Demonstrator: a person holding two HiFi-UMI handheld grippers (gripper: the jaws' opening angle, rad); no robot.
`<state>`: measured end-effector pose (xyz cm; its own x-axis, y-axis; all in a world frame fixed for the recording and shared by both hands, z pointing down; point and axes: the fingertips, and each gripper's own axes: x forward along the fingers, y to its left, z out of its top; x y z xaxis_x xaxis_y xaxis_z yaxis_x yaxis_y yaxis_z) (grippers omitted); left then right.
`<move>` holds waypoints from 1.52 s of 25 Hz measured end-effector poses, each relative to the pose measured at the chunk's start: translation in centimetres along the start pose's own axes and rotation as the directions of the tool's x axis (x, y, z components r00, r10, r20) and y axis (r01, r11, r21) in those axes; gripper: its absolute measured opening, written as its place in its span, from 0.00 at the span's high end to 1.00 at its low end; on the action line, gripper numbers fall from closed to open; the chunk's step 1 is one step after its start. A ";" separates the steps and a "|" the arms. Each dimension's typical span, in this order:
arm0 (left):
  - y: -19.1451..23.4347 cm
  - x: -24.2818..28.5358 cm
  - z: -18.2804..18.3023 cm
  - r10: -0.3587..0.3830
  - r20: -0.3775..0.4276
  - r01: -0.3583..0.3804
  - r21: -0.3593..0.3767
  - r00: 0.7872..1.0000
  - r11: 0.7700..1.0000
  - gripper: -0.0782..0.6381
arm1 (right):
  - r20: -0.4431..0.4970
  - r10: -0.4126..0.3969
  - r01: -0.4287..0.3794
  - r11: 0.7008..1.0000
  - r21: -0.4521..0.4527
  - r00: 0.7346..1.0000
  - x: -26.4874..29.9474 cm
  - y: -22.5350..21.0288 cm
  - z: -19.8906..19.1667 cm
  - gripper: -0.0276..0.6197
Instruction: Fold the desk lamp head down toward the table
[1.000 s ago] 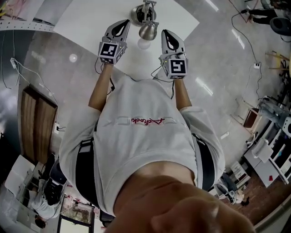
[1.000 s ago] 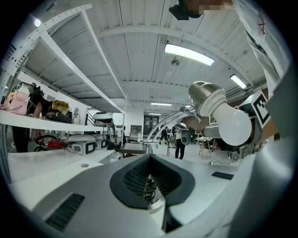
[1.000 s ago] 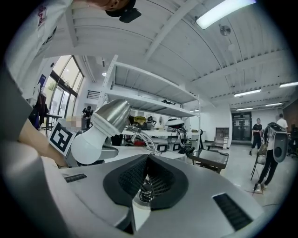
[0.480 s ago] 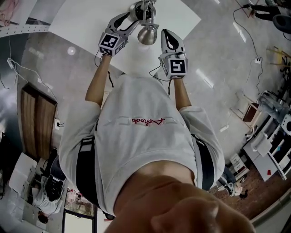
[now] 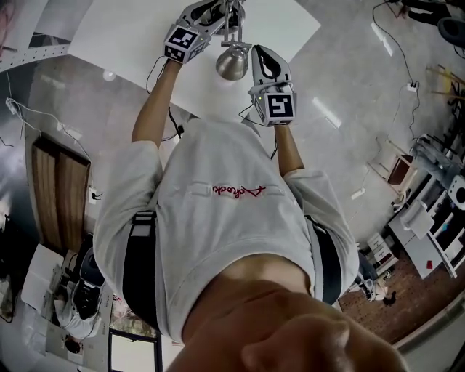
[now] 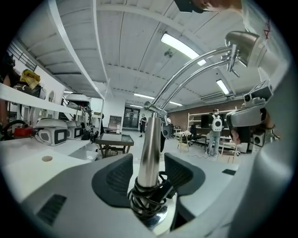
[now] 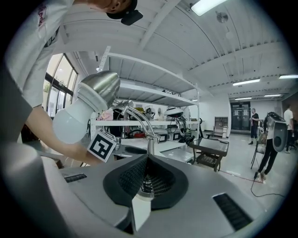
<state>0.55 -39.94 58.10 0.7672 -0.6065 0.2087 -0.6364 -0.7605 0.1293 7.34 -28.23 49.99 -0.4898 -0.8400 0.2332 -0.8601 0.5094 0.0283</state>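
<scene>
A chrome desk lamp stands on the white table (image 5: pixel 138 33). Its shade (image 5: pixel 232 64) hangs in front of my chest, and a white bulb (image 7: pixel 70 124) shows under the shade (image 7: pixel 98 90). My left gripper (image 5: pixel 212 10) is open at the lamp's foot. The upright post (image 6: pixel 150 139) stands between its pads (image 6: pixel 116 179) without visible pressure, above a coil of black cord (image 6: pixel 149 199). The arched arms (image 6: pixel 191 76) rise to the shade (image 6: pixel 246 45). My right gripper (image 5: pixel 263 55) hangs shut and empty just right of the shade, its jaws (image 7: pixel 147 159) closed tip to tip.
The table's near edge runs just ahead of my body. Beyond it are a dark cart (image 6: pixel 114 142), shelving with appliances (image 6: pixel 53 132) and people standing at the far racks (image 6: pixel 215 125). A cable trails across the grey floor (image 5: pixel 407 80).
My left gripper has gone forward and down from beside the shade to the lamp's post and has opened round it. The right gripper has stayed shut and hardly moved.
</scene>
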 end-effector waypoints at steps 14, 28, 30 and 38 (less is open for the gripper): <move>-0.3 3.5 0.6 -0.019 -0.010 0.019 0.042 1.000 0.999 0.64 | -0.001 0.047 -0.047 0.999 0.004 0.999 0.2 0.4 -0.1 0.92; 0.1 3.4 0.4 -0.016 -0.032 0.017 0.042 0.999 0.999 0.64 | 0.011 0.164 -0.120 0.761 -0.638 0.986 0.8 3.2 2.9 0.71; 0.2 3.3 0.5 -0.017 -0.036 0.019 0.048 0.999 0.999 0.64 | 0.012 0.161 -0.089 0.603 -0.793 0.987 0.8 3.7 3.2 0.71; 0.0 3.4 0.5 -0.012 -0.031 0.013 0.043 0.999 0.999 0.64 | 0.061 0.189 -0.028 0.436 -0.899 0.980 0.2 4.3 5.7 0.71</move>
<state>3.16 -42.07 58.36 0.7717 -0.5899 0.2375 -0.6222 -0.7777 0.0899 2.75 -27.31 44.66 -0.6513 -0.7385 0.1744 -0.2334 0.4136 0.8800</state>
